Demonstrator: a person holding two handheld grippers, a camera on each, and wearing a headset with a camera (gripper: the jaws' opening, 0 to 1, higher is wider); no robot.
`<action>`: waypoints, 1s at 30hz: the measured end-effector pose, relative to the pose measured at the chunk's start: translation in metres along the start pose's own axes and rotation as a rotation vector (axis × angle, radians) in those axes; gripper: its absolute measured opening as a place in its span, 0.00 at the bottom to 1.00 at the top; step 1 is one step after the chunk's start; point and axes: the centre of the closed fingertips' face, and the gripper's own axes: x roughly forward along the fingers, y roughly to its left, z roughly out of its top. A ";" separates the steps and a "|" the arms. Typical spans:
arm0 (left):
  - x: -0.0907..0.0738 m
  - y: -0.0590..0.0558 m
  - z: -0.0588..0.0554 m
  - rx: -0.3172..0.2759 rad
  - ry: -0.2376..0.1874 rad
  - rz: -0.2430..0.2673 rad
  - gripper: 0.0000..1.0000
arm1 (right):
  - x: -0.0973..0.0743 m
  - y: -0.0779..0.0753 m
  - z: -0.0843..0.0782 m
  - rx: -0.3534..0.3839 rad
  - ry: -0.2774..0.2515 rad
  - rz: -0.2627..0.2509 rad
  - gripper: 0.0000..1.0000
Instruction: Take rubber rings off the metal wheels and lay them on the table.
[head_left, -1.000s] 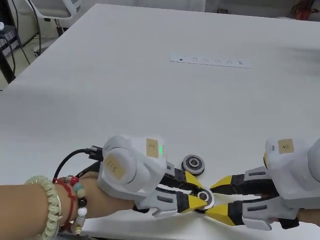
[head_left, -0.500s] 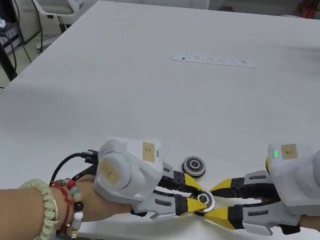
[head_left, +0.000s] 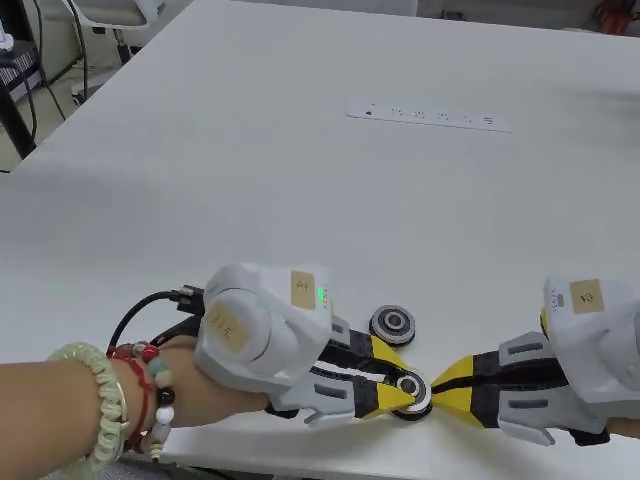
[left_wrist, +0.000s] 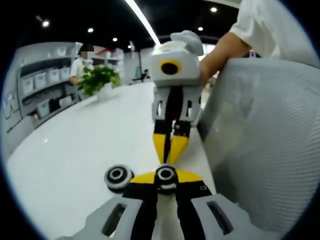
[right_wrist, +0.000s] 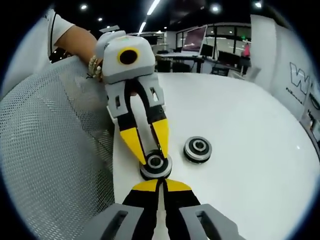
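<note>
Two wheels lie near the front edge of the white table (head_left: 300, 180), close to each other but apart. The left gripper (head_left: 403, 385) has its jaws closed on the nearer wheel (head_left: 412, 392), one yellow tip on each side of it. The second wheel (head_left: 392, 325) sits free just behind. The right gripper (head_left: 440, 391) comes in from the opposite side with its jaws all but pressed together and its tips at the held wheel's rim. Whether a bit of the rubber ring (right_wrist: 146, 171) is caught between them, cannot tell. The right gripper view shows the ring as a dark band round a bright metal hub. Judged handling: the wheel is small, dense and rigid, smooth enough to skid or spin on the table unless clamped firmly across its flat faces or the hub. The ring is likely light, stretchy and grippy, seated snugly in a groove. Best hold is a shallow pinch on the ring's outer edge, then roll it over the lip. Pulling straight out may drag the whole wheel.
</note>
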 end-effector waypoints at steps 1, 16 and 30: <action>0.000 0.000 0.000 0.001 0.001 0.000 0.14 | 0.001 -0.001 0.000 -0.009 0.003 -0.004 0.00; 0.001 0.000 0.000 0.010 0.009 -0.002 0.14 | -0.002 -0.004 -0.002 0.308 0.013 -0.006 0.00; 0.002 0.001 0.000 0.016 0.013 -0.003 0.14 | -0.007 -0.003 0.004 0.668 -0.052 0.067 0.00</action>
